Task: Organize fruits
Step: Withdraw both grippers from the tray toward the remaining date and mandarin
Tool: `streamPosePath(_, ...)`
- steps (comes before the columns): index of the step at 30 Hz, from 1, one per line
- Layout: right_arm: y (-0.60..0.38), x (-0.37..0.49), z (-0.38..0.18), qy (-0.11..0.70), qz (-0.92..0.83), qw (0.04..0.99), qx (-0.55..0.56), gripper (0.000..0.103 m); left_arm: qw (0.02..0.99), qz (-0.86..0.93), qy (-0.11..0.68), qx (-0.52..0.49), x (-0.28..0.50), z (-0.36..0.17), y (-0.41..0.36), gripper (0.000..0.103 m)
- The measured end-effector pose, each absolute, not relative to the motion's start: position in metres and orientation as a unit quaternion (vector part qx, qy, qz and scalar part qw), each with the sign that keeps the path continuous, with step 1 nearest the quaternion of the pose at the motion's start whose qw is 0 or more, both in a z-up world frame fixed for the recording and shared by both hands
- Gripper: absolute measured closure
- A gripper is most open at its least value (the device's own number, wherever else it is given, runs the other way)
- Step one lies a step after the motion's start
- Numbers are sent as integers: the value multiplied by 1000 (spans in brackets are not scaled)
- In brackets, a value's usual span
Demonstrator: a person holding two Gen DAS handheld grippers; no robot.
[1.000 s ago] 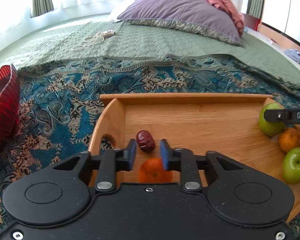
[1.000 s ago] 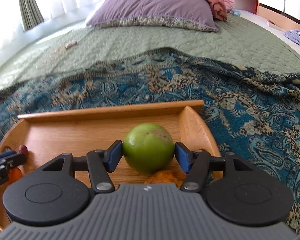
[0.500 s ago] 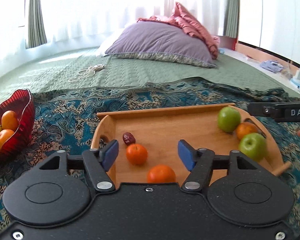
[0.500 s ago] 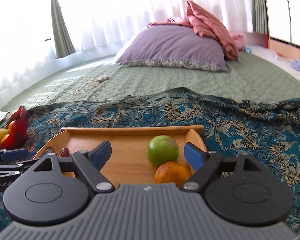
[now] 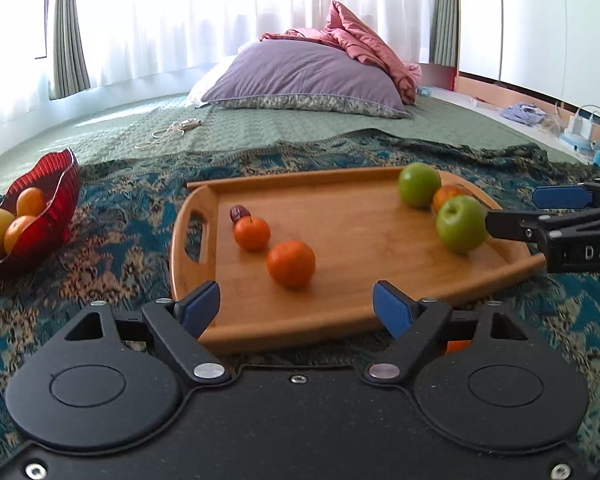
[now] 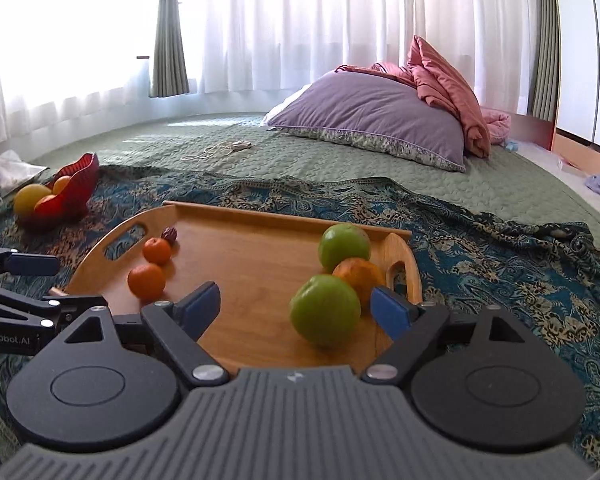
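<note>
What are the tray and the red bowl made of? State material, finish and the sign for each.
Tray: likely bamboo or wood, smooth, light sheen; fine straight grain shows.
Red bowl: probably glass, possibly plastic; glossy, ribbed and translucent, with a pale wavy rim.

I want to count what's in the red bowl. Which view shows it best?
The left wrist view: the red bowl sits nearer and larger, its three fruits separate. In the right wrist view the red bowl is smaller and farther off, its fruits overlapping.

Left tool (image 5: 297, 307) tilts slightly downward, jaws opening, nothing between its pads; right tool (image 6: 296, 307) likewise angled down, spread wide, gripping nothing.
</note>
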State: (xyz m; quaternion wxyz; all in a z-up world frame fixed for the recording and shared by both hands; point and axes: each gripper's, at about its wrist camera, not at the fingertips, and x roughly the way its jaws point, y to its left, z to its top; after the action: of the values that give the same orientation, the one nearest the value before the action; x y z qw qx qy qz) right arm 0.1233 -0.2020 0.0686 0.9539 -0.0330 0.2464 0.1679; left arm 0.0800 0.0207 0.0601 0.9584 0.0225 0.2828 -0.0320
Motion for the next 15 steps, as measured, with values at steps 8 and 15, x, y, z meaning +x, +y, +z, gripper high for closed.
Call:
streamPosePath(8,-192,86,49,240,184,951,-66,12,951,-46,304,20,66,42,21,19)
streamPosePath(15,-178,65,32,243,221,938,-109,13,950,-54,306,8,59,30,23,10)
